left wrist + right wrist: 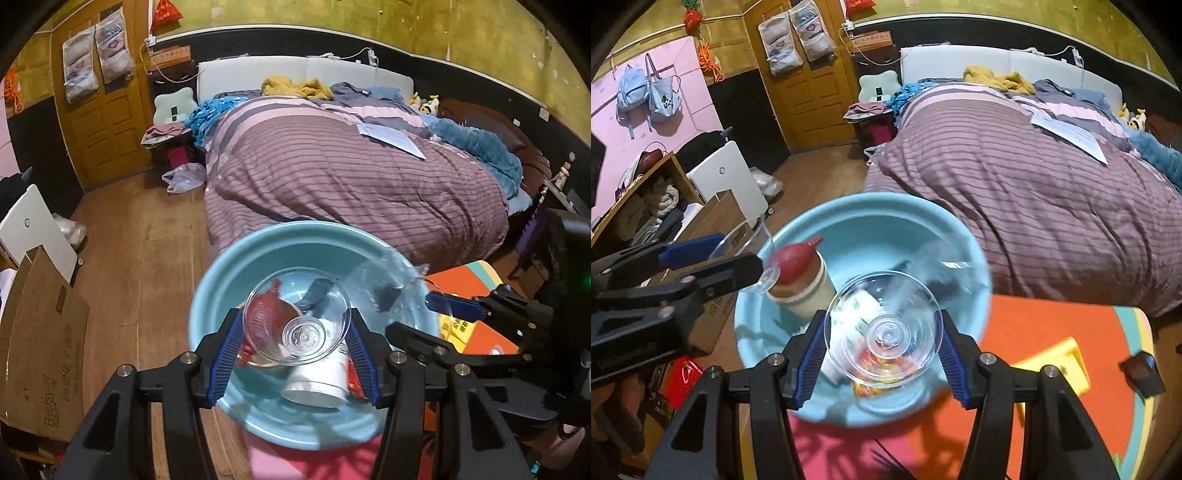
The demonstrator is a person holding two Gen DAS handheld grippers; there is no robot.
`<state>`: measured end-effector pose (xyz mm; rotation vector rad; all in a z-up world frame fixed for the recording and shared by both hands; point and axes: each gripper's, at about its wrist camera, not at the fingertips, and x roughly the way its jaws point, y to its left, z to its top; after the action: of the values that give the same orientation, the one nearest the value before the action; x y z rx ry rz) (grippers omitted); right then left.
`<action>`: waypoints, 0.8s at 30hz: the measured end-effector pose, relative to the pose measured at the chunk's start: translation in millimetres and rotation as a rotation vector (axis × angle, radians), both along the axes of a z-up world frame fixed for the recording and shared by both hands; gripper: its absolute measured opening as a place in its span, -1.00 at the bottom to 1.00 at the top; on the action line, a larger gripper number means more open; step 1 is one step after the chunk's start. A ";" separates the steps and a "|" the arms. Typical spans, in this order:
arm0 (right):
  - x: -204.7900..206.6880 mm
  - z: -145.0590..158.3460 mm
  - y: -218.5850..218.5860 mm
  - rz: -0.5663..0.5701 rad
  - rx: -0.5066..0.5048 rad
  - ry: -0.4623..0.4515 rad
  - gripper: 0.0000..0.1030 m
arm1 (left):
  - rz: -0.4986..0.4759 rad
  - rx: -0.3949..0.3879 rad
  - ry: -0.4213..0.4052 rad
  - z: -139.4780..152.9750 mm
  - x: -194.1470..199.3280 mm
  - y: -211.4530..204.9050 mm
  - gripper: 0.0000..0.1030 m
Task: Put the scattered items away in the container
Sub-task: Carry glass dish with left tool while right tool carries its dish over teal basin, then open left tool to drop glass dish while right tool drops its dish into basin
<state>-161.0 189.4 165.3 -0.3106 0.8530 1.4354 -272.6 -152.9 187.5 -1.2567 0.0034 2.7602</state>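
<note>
While I held both tools over the blue basin [207,295], it sat just under their fingers on the colored mat [1052,325]. My left gripper [295,339] was closed on a clear glass bowl [297,319]. My right gripper [882,338] clamped a second glass bowl [882,328]. Below them, inside the basin, lay a white cup [317,384] and a red-capped bottle [801,273].

Two clear glass bowls [297,319] [882,334] above blue basin [258,251].

Cup [317,384] and bottle [798,273] inside basin [236,258], bed [351,177] behind.
</note>
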 end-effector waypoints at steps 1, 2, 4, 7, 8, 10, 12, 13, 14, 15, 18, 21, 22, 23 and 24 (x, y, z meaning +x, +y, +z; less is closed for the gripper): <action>-1.6 -0.3 8.6 -0.001 -0.003 0.001 0.18 | 0.001 0.003 0.002 0.8 -2.7 -4.7 0.17; -1.9 0.1 16.4 -0.005 -0.005 -0.002 0.18 | 0.000 0.006 0.004 2.1 -4.2 -8.1 0.17; -0.6 3.1 30.9 -0.021 -0.005 -0.006 0.18 | 0.000 0.006 0.006 3.4 -6.4 -14.5 0.17; 0.7 7.3 49.7 -0.033 0.006 -0.004 0.18 | -0.004 -0.003 0.002 1.3 -10.7 -22.5 0.17; -0.8 7.7 56.1 -0.031 0.006 -0.010 0.18 | -0.005 -0.003 -0.001 0.1 -13.0 -25.2 0.17; -3.3 6.8 65.5 -0.029 0.000 -0.020 0.18 | -0.008 -0.004 -0.004 -0.8 -16.8 -29.4 0.17; -6.5 4.1 75.1 -0.023 -0.014 -0.026 0.18 | -0.013 -0.007 -0.001 -0.8 -21.7 -32.4 0.17; -7.5 2.5 78.1 -0.023 -0.020 -0.028 0.18 | -0.018 -0.009 0.000 -0.9 -24.0 -33.5 0.17; -8.0 0.8 80.6 -0.025 -0.026 -0.029 0.18 | -0.022 -0.011 0.001 -1.3 -25.2 -33.6 0.17; -8.1 -0.6 82.3 -0.026 -0.031 -0.027 0.18 | -0.026 -0.013 0.001 -1.7 -27.3 -34.1 0.17; -5.9 -4.0 85.7 -0.037 -0.042 -0.010 0.19 | -0.038 -0.019 0.000 -3.4 -34.2 -36.1 0.17; -2.6 -6.8 88.5 -0.052 -0.051 0.016 0.21 | -0.047 -0.017 -0.003 -6.3 -39.3 -36.9 0.17; -1.8 -6.9 88.3 -0.060 -0.052 0.019 0.28 | -0.052 -0.015 -0.006 -7.5 -41.4 -37.0 0.17; -0.7 -6.9 88.3 -0.069 -0.053 0.019 0.30 | -0.057 -0.012 -0.010 -8.6 -43.6 -36.9 0.17; 0.2 -6.7 88.2 -0.075 -0.054 0.018 0.32 | -0.063 -0.009 -0.013 -9.6 -45.9 -36.3 0.17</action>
<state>-160.7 277.6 158.6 -0.3041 0.9103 1.3485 -318.6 -189.1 177.8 -1.2538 0.0542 2.7022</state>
